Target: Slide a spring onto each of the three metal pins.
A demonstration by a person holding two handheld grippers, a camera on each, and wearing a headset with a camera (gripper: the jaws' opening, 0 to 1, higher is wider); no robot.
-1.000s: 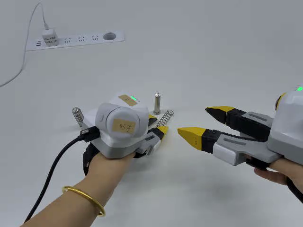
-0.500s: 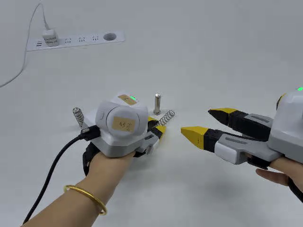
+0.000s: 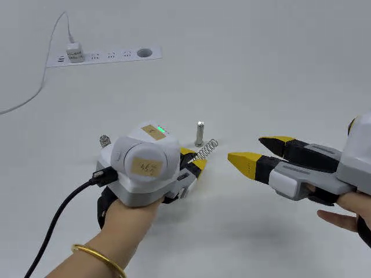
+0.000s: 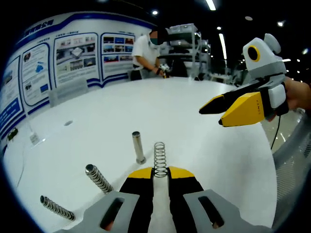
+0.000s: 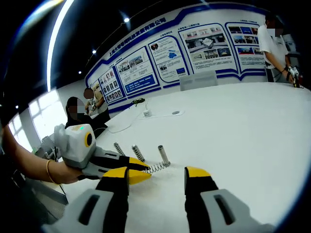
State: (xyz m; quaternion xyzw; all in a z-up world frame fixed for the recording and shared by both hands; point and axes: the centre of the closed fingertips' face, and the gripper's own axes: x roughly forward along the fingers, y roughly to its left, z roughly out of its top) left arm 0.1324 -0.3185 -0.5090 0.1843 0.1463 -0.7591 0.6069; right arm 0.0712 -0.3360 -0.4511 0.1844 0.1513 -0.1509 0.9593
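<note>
Here, spring [image 4: 160,156] clamped at left gripper [image 4: 160,172] tips, bare pin [image 4: 138,147] just beside.

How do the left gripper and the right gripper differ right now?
The left gripper is shut on a spring; the right gripper is open and holds nothing. The left gripper sits close to the bare pin, while the right gripper hangs farther off to the side. Both have dark jaws with yellow tips.

Grey, yellow-tipped left hand-held gripper [image 3: 195,158]; gold bangle [image 3: 97,256]
</note>
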